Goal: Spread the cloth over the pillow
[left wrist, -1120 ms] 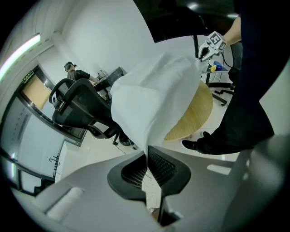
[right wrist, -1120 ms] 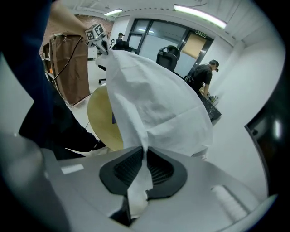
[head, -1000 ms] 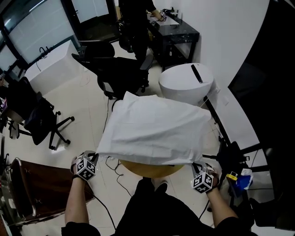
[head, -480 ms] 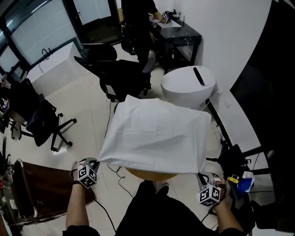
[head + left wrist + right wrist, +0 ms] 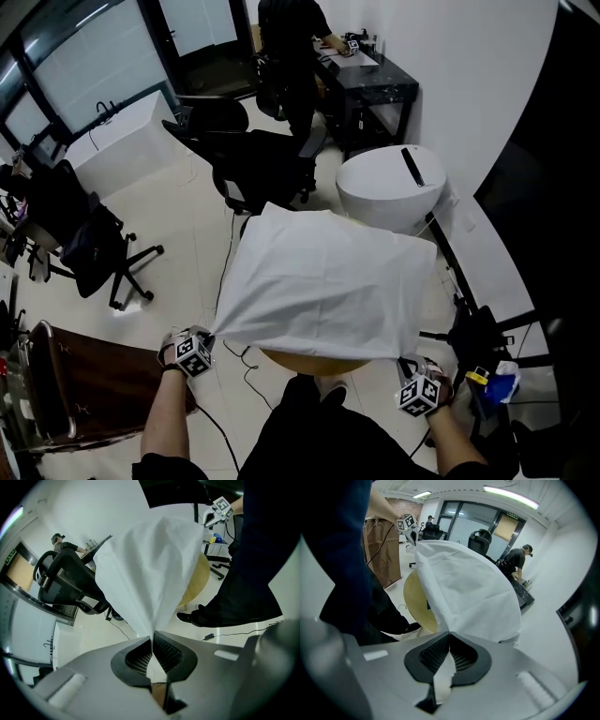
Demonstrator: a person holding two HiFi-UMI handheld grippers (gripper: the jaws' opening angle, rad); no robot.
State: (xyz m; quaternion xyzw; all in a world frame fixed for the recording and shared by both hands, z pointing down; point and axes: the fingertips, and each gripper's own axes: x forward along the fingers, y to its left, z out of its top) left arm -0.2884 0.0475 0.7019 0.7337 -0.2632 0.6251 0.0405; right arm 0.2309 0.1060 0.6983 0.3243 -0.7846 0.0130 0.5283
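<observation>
A white cloth (image 5: 323, 281) lies stretched over a bulky shape on a round yellow-wood table (image 5: 309, 354). The pillow itself is hidden under the cloth. My left gripper (image 5: 213, 335) is shut on the cloth's near left corner, off the table's left front edge. My right gripper (image 5: 405, 364) is shut on the near right corner. In the left gripper view the cloth (image 5: 150, 569) fans up from the closed jaws (image 5: 151, 641) toward the right gripper (image 5: 208, 520). In the right gripper view a strip of cloth (image 5: 464, 588) passes through the closed jaws (image 5: 449, 637).
A white round bin (image 5: 389, 187) stands just beyond the table. Black office chairs (image 5: 253, 159) (image 5: 84, 244) are behind and to the left, and a brown chair (image 5: 84, 384) is at near left. A black stand (image 5: 478, 337) is close on the right. A person (image 5: 291, 37) stands at a black desk (image 5: 370, 80).
The left gripper has sunk and come in toward the table with its corner. The right gripper dipped outward, then came back. The cloth's near edge now hangs lower over the table's front.
</observation>
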